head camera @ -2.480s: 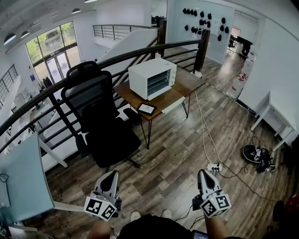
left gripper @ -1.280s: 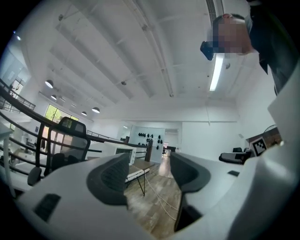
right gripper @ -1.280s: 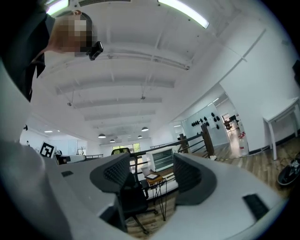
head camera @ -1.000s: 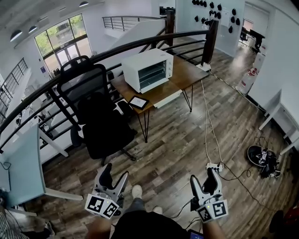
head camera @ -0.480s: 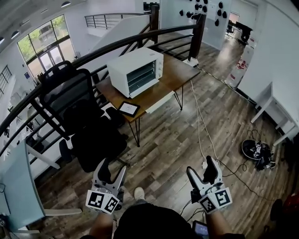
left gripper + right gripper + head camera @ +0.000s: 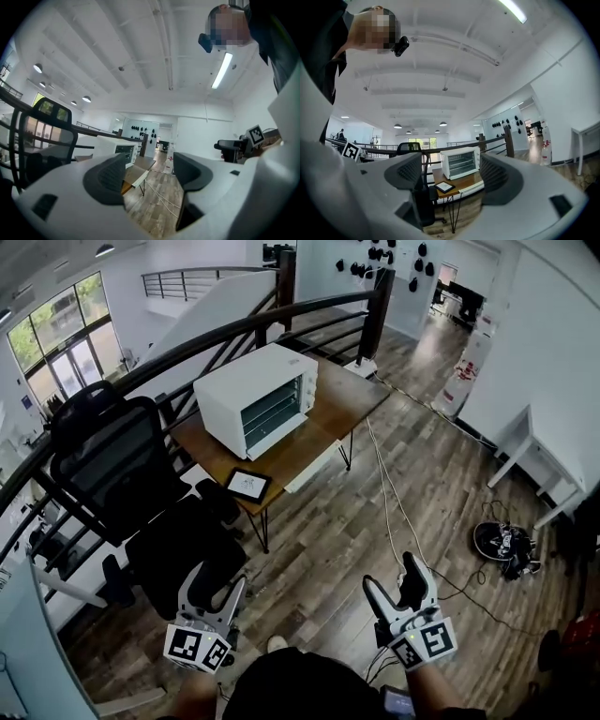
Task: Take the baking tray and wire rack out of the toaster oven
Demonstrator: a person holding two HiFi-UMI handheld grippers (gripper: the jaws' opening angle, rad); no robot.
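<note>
Both jaws stand apart with nothing between them: my left gripper [image 6: 214, 587] is released, and my right gripper [image 6: 393, 581] has just been opening. I see the toaster oven [image 6: 255, 399], door shut, on the wooden table [image 6: 330, 416], well ahead of both.

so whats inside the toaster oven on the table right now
Through the closed glass door of the toaster oven, horizontal lines like rack shelves show. Whether a baking tray sits among them is too small to tell from here.
</note>
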